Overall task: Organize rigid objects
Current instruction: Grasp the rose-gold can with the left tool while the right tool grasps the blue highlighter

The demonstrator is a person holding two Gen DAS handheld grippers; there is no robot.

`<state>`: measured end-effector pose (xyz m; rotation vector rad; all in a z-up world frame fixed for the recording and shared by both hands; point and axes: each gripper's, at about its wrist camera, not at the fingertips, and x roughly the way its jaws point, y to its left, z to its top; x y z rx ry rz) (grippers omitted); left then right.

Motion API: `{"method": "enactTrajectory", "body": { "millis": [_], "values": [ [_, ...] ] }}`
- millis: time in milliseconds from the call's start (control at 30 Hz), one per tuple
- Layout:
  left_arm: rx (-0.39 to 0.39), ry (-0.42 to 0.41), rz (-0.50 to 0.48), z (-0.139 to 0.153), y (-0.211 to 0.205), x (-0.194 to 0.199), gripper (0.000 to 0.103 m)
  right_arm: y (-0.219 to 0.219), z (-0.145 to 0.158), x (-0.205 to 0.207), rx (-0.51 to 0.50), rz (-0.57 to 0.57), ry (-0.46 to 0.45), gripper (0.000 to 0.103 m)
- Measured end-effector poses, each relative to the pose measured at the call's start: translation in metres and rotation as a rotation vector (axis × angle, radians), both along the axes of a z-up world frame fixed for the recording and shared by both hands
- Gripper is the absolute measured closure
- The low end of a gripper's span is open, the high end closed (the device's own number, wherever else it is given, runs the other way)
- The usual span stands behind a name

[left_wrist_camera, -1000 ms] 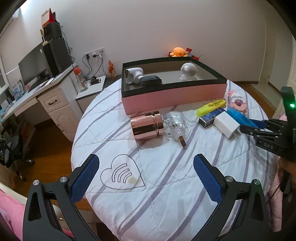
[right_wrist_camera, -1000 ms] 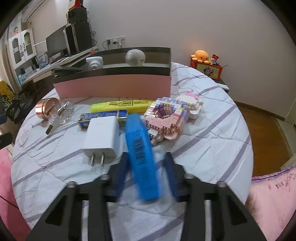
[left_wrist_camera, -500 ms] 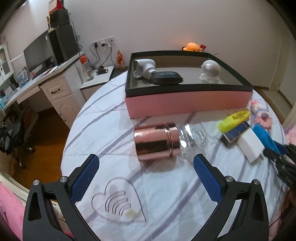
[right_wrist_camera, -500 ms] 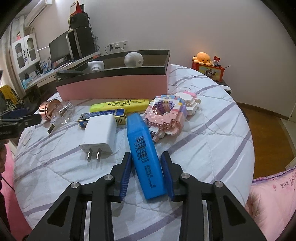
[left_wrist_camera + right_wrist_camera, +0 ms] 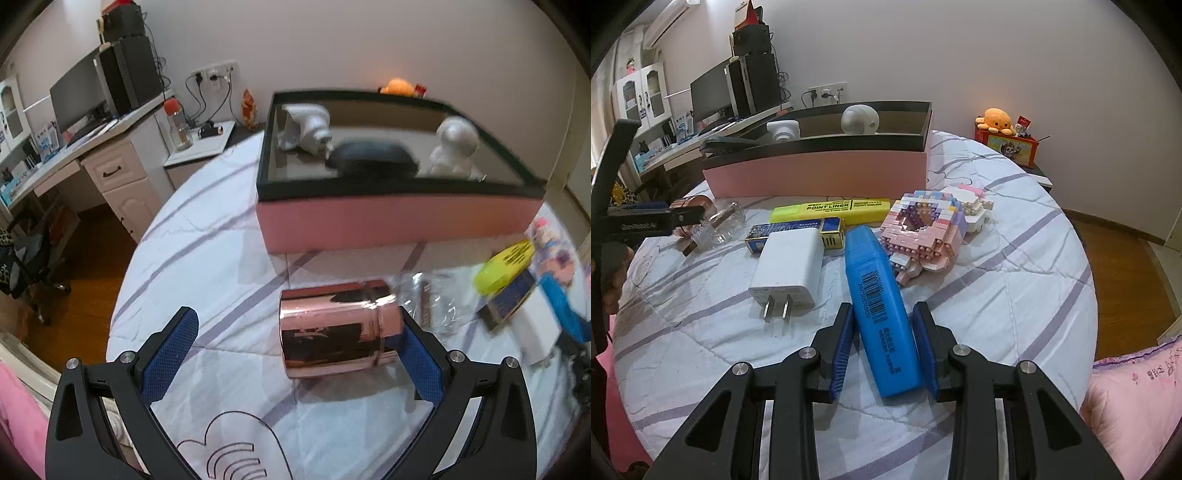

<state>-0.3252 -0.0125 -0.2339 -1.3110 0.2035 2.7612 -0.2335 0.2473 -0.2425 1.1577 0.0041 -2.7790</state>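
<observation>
My left gripper (image 5: 295, 347) has come forward and down toward the rose-gold canister (image 5: 338, 328); the canister, earlier well ahead, now lies between my wide-spread fingers, close against the right pad (image 5: 421, 360). On the other side, the blue marker (image 5: 881, 306), blurred a second ago, now lies sharp and settled between my right gripper's (image 5: 882, 341) fingers.

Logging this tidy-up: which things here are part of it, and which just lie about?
In hand:
- blue highlighter
- rose-gold canister
- pink box
- yellow highlighter
- white charger
- brick model

Lying about:
- orange plush
- monitor
</observation>
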Motion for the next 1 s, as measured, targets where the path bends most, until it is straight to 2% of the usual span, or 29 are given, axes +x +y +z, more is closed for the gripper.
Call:
{"method": "enactTrajectory", "body": {
  "millis": [67,133,167,200,467,833,900,1000],
  "values": [
    [-0.030,-0.023,-0.008,-0.009,0.004,-0.004,0.009,0.000,0.000,0.000,0.002,-0.002,0.000,0.069],
    [-0.003,-0.014,-0.029,-0.009,0.003,-0.003,0.021,-0.001,0.000,0.001,0.002,-0.004,0.001,0.069],
    [0.024,-0.017,-0.042,-0.008,0.003,-0.002,0.038,-0.001,0.000,0.001,0.002,-0.005,0.001,0.069],
    [0.048,-0.025,-0.056,-0.007,0.002,-0.002,0.048,-0.001,0.000,0.002,0.002,-0.005,0.000,0.069],
    [0.034,-0.025,-0.088,-0.004,-0.006,0.024,0.048,-0.001,0.001,0.001,0.003,-0.016,-0.009,0.069],
    [0.027,-0.026,-0.143,-0.002,-0.009,0.068,0.048,-0.016,0.004,-0.009,0.092,0.013,-0.008,0.068],
    [0.027,-0.026,-0.146,-0.002,-0.009,0.071,0.048,-0.015,0.004,-0.009,0.086,0.016,-0.009,0.069],
    [0.034,-0.027,-0.157,-0.001,-0.009,0.073,0.048,-0.016,0.005,-0.005,0.072,0.033,-0.021,0.076]
  ]
}}
